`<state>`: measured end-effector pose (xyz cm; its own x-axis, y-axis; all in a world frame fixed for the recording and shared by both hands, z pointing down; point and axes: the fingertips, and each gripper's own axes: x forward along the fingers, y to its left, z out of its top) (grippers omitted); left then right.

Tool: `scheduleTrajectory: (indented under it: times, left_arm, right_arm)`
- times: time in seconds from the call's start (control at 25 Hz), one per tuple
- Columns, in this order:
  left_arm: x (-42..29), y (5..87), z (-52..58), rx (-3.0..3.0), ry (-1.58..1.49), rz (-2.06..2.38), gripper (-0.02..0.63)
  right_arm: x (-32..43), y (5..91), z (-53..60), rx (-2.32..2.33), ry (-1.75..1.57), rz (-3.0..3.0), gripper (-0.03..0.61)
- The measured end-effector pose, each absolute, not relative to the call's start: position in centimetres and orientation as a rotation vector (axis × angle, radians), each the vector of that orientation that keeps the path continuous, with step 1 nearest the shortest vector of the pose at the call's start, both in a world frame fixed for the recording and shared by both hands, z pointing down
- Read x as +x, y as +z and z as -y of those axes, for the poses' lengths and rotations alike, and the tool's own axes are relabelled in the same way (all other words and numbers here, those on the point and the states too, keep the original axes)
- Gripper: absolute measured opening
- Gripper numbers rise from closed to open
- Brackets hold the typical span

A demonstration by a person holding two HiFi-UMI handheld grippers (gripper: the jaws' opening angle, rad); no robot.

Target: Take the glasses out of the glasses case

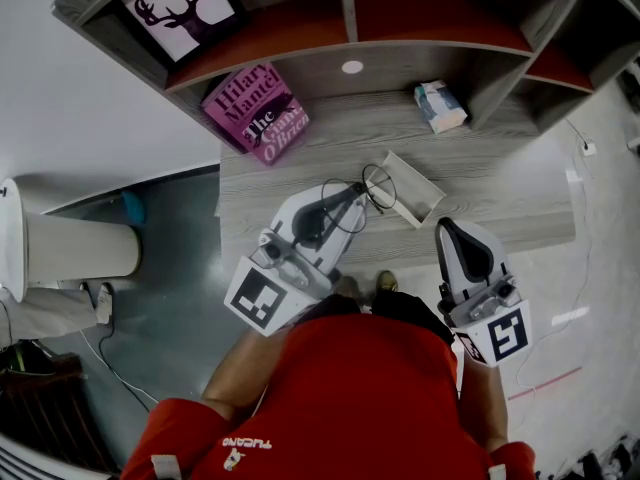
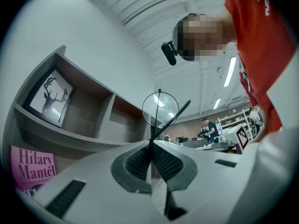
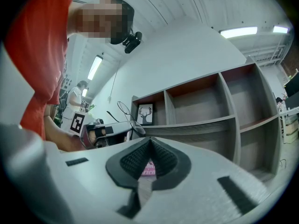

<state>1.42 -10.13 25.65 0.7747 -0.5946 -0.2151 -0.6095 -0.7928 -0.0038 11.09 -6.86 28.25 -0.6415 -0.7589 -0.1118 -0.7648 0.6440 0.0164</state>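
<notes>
Fingers (image 2: 135, 164) of your left gripper (image 2: 150, 147) are pressed together on the thin wire of the glasses (image 2: 160, 108), a pinch that suits so slight a frame; the lenses seem lifted clear of the open glasses case (image 1: 418, 190), which lies on the desk (image 1: 500, 158) at three o'clock of those tips; your right gripper (image 3: 149, 143) is closed on nothing, at five o'clock of the case; bare desk opens toward twelve, bounded by the pink book (image 1: 257, 111) at eleven.

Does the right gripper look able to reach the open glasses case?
Probably yes: the glasses case lies just ahead of the right gripper, with nothing between them, though its jaws are shut.
</notes>
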Motion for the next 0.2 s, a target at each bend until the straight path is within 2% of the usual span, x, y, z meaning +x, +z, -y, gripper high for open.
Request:
scheduleTrajectory:
  times: [0.2]
  left_arm:
    - [1.61,25.75,9.86,-2.891,0.302,-0.971,0.012]
  right_arm:
    - [10.99,28.26,6.69,-1.268,0.102,-2.774,0.003]
